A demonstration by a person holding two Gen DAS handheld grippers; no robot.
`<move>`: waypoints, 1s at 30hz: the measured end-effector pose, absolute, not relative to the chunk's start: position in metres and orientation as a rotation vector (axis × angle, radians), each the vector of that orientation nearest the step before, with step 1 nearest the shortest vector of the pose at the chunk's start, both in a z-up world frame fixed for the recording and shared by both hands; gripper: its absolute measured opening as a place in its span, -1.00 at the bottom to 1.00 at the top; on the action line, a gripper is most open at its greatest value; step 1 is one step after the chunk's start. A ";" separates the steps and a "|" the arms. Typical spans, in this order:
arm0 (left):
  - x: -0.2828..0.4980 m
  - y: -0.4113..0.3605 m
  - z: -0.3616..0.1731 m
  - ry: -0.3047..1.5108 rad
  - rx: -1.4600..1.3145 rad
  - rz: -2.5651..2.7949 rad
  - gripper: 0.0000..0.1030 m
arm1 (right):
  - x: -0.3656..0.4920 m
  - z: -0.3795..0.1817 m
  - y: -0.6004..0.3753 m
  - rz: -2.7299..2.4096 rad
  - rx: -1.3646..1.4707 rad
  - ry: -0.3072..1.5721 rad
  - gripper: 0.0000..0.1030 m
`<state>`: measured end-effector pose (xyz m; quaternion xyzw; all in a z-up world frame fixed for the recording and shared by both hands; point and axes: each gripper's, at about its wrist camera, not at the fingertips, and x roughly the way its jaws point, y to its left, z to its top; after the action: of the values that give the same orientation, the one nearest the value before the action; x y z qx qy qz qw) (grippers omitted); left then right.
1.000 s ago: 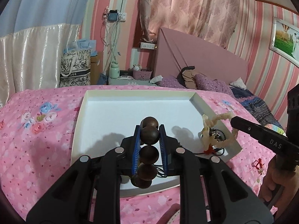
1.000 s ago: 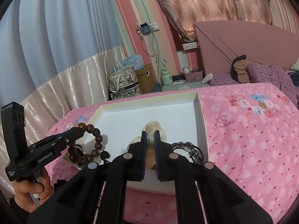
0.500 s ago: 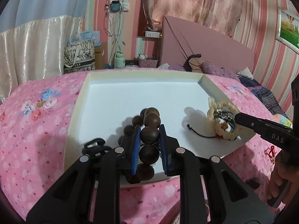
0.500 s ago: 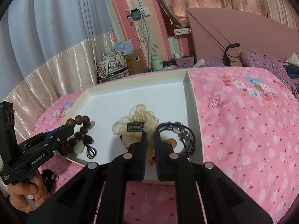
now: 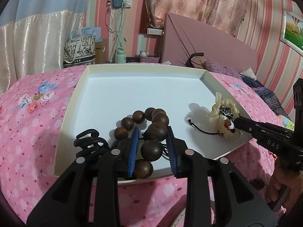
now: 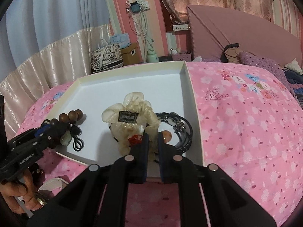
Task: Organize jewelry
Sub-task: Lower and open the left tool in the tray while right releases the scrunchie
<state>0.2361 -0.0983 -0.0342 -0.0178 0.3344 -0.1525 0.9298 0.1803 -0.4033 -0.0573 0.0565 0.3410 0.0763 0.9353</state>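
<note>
Your left gripper point(image 5: 153, 138), jaws just easing apart, straddles round wooden beads point(image 5: 151, 130); your right gripper point(image 6: 151, 141) pinches the ruffled cream scrunchie point(image 6: 132, 119) in the white tray point(image 5: 79, 87).

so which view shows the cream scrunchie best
The right wrist view: the scrunchie lies spread out in the tray, label readable. The left wrist view shows it small, edge-on, near the tray's right wall.

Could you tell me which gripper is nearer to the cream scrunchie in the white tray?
The right gripper: its shut jaws sit right at the cream scrunchie, pinching its near edge. The left gripper is across the white tray, jaws straddling the wooden bead bracelet, having just been opening.
</note>
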 end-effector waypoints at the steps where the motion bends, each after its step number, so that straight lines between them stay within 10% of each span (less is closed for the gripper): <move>1: 0.236 -0.096 -0.034 0.685 -0.035 -0.309 -0.36 | 0.180 -0.057 -0.404 0.153 0.117 0.695 -0.80; 15: 0.235 -0.090 -0.035 0.689 -0.030 -0.290 -0.03 | 0.180 -0.058 -0.404 0.140 0.116 0.695 -0.77; 19: 0.235 -0.091 -0.035 0.687 -0.021 -0.284 0.10 | 0.179 -0.057 -0.407 0.129 0.123 0.685 -0.25; 30: 0.232 -0.092 -0.033 0.672 -0.009 -0.274 0.33 | 0.177 -0.054 -0.405 0.121 0.111 0.661 0.01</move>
<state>0.2322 -0.0917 -0.0331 -0.0045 0.3286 -0.1339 0.9349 0.1765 -0.4053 -0.0541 0.0545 0.3239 0.0594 0.9426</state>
